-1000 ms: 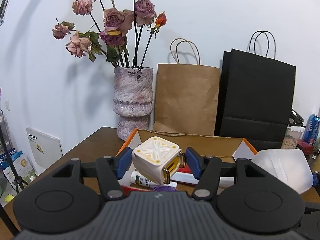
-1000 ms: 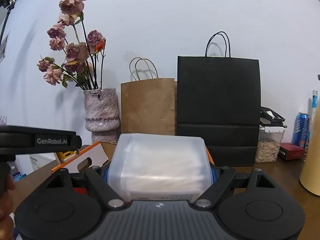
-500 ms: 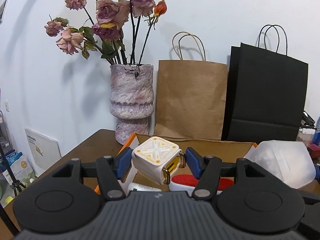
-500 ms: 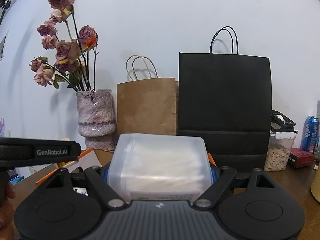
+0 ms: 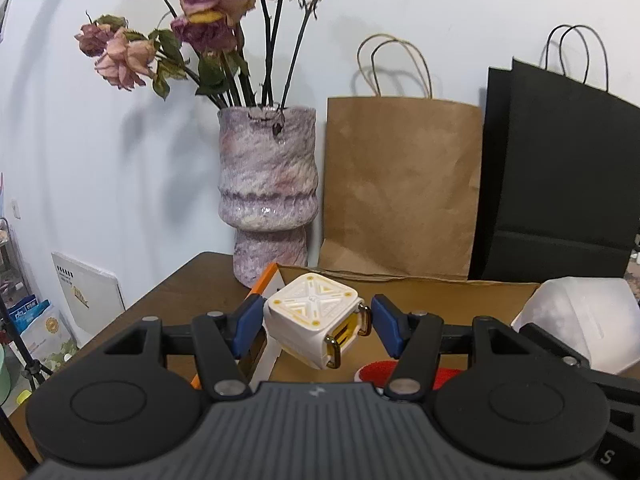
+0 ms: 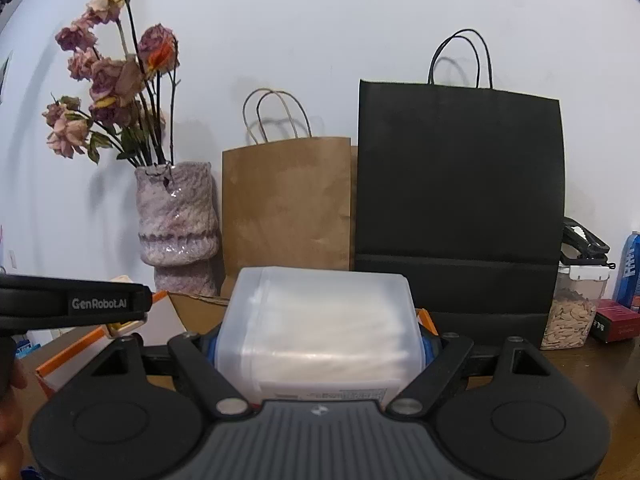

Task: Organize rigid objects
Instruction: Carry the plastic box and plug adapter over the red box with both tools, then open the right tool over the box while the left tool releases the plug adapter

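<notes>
Carrying step: left gripper (image 5: 318,326) fingers clamp a white-and-yellow plastic cube (image 5: 316,324), right gripper (image 6: 320,346) fingers clamp a translucent plastic tub (image 6: 320,324) — both above the open cardboard box (image 5: 420,292). Next, probably, lowering each inside before releasing.

A mottled pink-grey vase (image 5: 267,196) of dried roses (image 5: 208,20) stands at the back of the brown table (image 5: 192,284), against the white wall. Just right of the vase a brown paper bag (image 5: 400,188) leans upright, and right of that stands a taller black paper bag (image 6: 456,208). Further right of the vase sit a clear jar of seeds (image 6: 572,312), a small red box (image 6: 614,320) and a blue can (image 6: 630,272).
</notes>
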The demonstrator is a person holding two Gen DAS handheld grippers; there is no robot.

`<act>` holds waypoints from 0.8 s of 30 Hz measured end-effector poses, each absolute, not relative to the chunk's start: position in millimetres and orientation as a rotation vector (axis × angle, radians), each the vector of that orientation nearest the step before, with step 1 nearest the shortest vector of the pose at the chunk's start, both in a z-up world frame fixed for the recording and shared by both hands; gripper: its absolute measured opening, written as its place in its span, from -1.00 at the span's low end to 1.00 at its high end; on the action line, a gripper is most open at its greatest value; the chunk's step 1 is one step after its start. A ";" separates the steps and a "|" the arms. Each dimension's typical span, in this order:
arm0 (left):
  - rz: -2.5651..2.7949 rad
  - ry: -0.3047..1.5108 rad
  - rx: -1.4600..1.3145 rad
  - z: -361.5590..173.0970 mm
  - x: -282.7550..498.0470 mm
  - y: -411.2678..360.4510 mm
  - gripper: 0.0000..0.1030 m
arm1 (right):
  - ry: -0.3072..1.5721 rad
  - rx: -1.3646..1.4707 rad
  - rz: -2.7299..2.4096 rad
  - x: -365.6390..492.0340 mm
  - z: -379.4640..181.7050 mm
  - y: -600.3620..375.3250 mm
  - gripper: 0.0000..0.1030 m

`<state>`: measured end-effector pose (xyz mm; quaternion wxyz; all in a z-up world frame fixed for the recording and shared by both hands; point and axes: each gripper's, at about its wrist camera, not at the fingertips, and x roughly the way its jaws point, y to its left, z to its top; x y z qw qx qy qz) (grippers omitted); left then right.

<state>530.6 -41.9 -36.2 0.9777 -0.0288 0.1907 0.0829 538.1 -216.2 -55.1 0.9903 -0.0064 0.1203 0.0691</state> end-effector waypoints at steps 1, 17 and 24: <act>0.171 0.392 -0.057 -37.5 533.9 -41.6 0.18 | 0.245 -0.015 0.138 540.5 -55.6 -215.9 0.59; 0.190 0.414 -0.021 -46.2 550.7 -41.6 0.87 | 0.331 -0.027 0.116 566.3 -64.8 -217.8 0.99; 0.203 0.414 -0.023 -44.4 550.6 -41.0 1.00 | 0.330 -0.040 0.113 564.3 -64.2 -215.8 1.00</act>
